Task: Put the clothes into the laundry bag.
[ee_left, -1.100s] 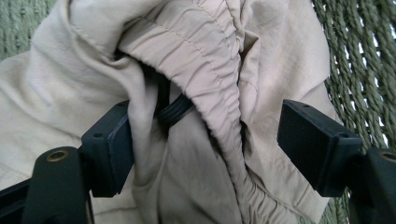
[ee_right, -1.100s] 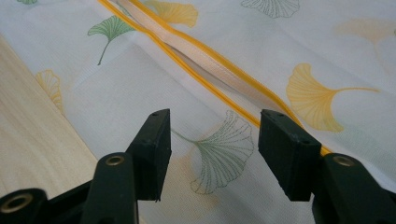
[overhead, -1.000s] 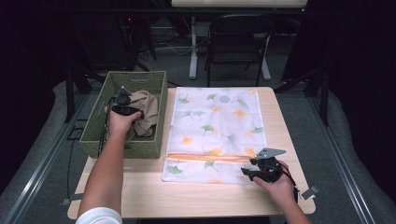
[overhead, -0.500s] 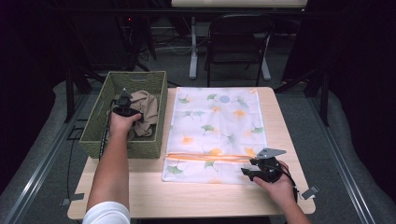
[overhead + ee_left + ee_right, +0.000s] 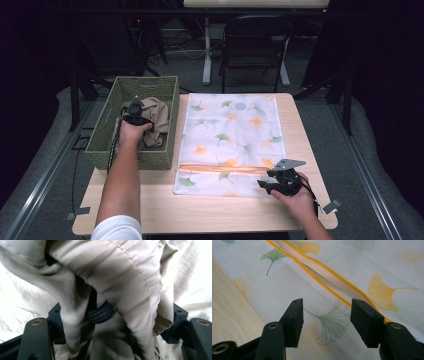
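On the counter (image 5: 150, 210) a green woven basket (image 5: 107, 130) sits at the left, and just beside it lies a flat white laundry bag (image 5: 235, 135) printed with ginkgo leaves, its orange-edged zipper (image 5: 220, 168) running across near the person's side. The left gripper (image 5: 136, 111) reaches down into the basket, where a beige garment (image 5: 156, 120) lies bunched against the basket's right wall. In the left gripper view the jaws stand spread with folds of the beige garment (image 5: 125, 277) and a dark braided cord (image 5: 101, 313) bulging between them; the cloth drapes over the pads, and whether they press on it cannot be told. The right gripper (image 5: 272, 181) rests low over the bag's near right corner, held by the right hand (image 5: 297, 197) at the counter's edge. In the right gripper view (image 5: 325, 320) its jaws are released, wide apart, hovering just above the white fabric with a green ginkgo print between them; the zipper (image 5: 332, 277) lies just beyond their tips, slightly parted, and bare counter wood (image 5: 229, 312) shows at the left.
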### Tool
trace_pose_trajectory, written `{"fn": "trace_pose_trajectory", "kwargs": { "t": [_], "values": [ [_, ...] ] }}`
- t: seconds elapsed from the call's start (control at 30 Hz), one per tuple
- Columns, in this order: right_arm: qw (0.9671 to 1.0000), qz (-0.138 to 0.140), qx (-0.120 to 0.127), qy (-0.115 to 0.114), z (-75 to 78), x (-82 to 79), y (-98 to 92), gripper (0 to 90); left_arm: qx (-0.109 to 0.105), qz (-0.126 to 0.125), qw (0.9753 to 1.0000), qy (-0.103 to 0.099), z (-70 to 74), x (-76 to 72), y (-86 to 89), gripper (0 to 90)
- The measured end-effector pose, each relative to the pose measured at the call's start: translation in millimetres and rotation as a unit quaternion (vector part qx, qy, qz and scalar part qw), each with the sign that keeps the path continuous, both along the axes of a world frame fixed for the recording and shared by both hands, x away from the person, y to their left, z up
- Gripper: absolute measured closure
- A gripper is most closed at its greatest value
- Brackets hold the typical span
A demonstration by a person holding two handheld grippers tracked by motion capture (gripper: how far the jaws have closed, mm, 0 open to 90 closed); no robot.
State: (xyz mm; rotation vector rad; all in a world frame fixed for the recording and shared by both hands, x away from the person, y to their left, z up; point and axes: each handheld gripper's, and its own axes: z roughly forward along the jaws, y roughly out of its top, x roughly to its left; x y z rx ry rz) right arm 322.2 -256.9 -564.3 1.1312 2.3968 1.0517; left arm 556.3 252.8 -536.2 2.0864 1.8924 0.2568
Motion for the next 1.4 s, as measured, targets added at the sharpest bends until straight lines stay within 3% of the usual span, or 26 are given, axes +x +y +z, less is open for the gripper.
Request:
{"fn": "trace_pose_trajectory", "kwargs": {
  "t": [0.2,0.3,0.33,0.5,0.57,0.87,1.17,1.2,1.23,1.3,1.37,1.4],
  "values": [
    [1.0000,0.004,-0.001,0.003,-0.5,0.7,0.7,43.7,-0.002,0.008,1.0000,0.000,-0.5,0.5,-0.4,29.7],
    [1.0000,0.002,-0.004,0.002,-0.8,1.0,1.5,43.8,0.010,-0.005,0.9999,-0.003,1.4,0.1,-3.8,35.8],
    [0.9999,0.005,-0.009,0.004,-0.4,1.4,0.7,43.8,0.013,-0.018,0.9997,-0.010,2.6,-1.1,-4.8,42.4],
    [1.0000,0.003,-0.004,0.003,-0.8,1.6,0.4,43.8,0.023,-0.038,0.9988,-0.020,6.0,-3.2,-6.1,51.6],
    [1.0000,0.006,-0.006,0.002,-0.7,1.6,0.2,43.8,0.020,-0.046,0.9985,-0.023,9.0,-4.3,-7.1,60.8],
    [1.0000,0.002,-0.003,0.002,-1.6,1.8,-0.5,43.7,0.006,-0.052,0.9981,-0.032,16.9,-8.1,0.1,65.5],
    [1.0000,0.003,-0.002,0.005,-1.8,1.8,-0.1,43.7,0.010,-0.068,0.9965,-0.047,29.6,-15.7,9.3,66.2],
    [1.0000,0.004,-0.001,0.005,-1.9,1.8,0.0,43.6,0.017,-0.073,0.9962,-0.045,32.6,-16.3,10.1,66.2],
    [1.0000,0.005,-0.003,0.005,-1.8,1.9,-0.2,43.6,0.038,-0.090,0.9941,-0.047,40.5,-18.0,9.9,66.2],
    [1.0000,0.004,-0.003,0.006,-1.7,1.8,0.0,43.6,0.043,-0.100,0.9929,-0.049,45.4,-18.8,10.7,66.3],
    [1.0000,0.004,0.000,0.005,-2.0,1.8,0.2,43.6,0.029,-0.107,0.9921,-0.059,53.5,-21.1,12.5,66.4],
    [1.0000,0.004,-0.001,0.004,-1.6,1.8,-0.1,43.6,0.031,-0.119,0.9908,-0.056,61.9,-22.7,12.8,66.4]
  ]
}}
